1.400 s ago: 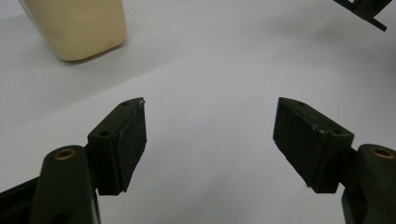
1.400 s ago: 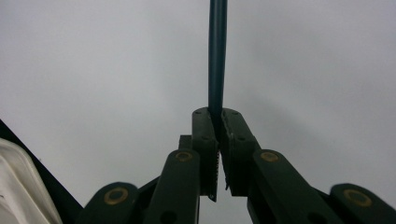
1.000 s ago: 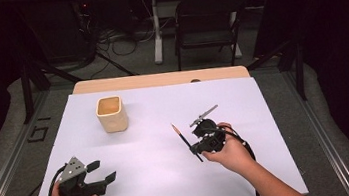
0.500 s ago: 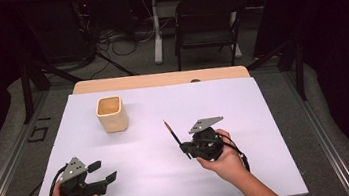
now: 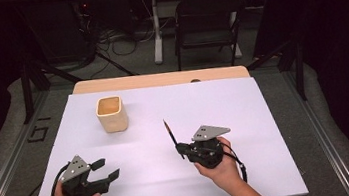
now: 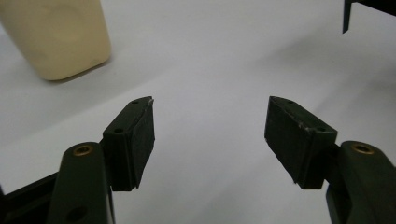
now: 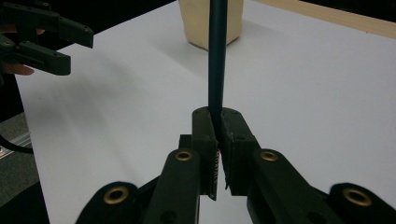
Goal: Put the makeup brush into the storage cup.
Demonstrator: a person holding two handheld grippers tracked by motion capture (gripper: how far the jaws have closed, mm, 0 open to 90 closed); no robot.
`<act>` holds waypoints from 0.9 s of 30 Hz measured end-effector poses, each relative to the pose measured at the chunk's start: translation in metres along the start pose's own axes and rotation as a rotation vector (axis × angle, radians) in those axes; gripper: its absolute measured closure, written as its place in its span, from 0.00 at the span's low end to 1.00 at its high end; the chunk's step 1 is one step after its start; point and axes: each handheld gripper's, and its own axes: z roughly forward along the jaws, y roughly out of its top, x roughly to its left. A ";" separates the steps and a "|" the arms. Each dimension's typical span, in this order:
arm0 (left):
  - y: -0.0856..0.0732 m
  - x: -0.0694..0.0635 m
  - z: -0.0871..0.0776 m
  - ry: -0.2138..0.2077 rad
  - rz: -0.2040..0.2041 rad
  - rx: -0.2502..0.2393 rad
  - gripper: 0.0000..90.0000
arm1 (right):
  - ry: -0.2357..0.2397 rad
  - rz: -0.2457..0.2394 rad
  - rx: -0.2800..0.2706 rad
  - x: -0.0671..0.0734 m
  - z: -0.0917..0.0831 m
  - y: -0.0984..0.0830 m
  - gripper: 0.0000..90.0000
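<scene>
Presently we find a dark pencil [image 5: 170, 132] clamped between the closed jaws of the right tongs [image 5: 181, 150], its free end raised and slanting toward the cream cup [image 5: 111, 114]. In the right gripper view the pencil [image 7: 217, 56] rises straight from the jaws, the cup [image 7: 211, 21] behind it. We note the left tongs [image 5: 106, 170] nearer the person than the cup, jaws spread wide and empty, over the white desk [image 5: 213, 98].

A dark folding chair [image 5: 208, 21] stands on grey carpet [image 5: 280, 70] beyond the white-covered table [image 5: 243, 99]; cables [image 5: 120, 44] trail in dim surroundings.
</scene>
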 end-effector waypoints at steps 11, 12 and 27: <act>0.018 -0.008 0.008 -0.031 -0.022 -0.029 0.37 | -0.025 -0.015 -0.020 0.005 0.002 -0.006 0.94; 0.024 -0.010 0.011 -0.057 -0.039 -0.041 0.38 | -0.028 -0.016 -0.029 0.006 0.003 -0.006 0.94; 0.051 -0.024 0.034 -0.146 -0.073 -0.079 0.46 | -0.031 -0.014 -0.042 0.014 0.010 -0.009 0.94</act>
